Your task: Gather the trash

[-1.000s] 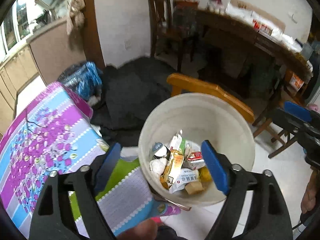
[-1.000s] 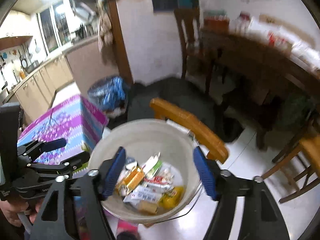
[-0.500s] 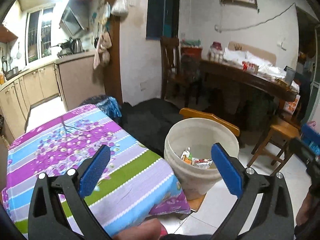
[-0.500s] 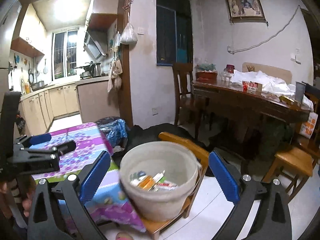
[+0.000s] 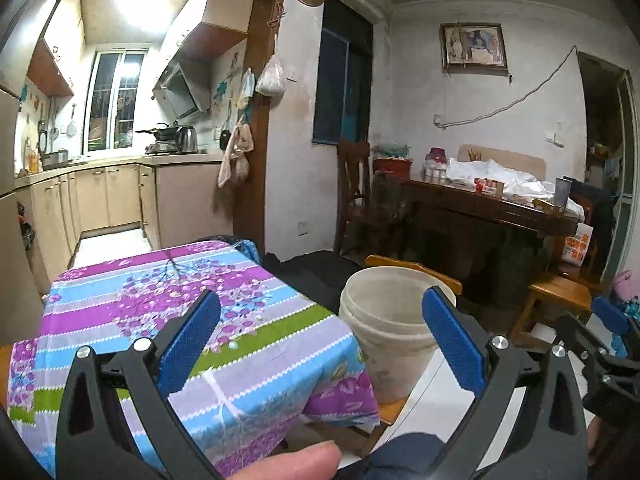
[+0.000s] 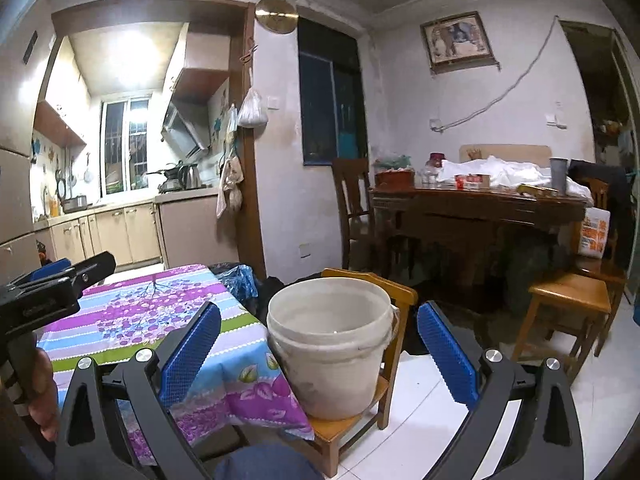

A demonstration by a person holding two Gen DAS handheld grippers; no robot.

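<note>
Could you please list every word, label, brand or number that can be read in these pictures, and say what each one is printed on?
None can be read with certainty.
White bag beside the dark wooden table: orange printed characters, too blurred to read.
Red and white packets on that table: print too small to read.
Left hand-held gripper: faint raised lettering on its black body, illegible.
Bucket: no label visible.

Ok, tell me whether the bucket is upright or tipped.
Upright. The bucket stands on the small wooden chair, its rim level and its mouth facing up.
</note>
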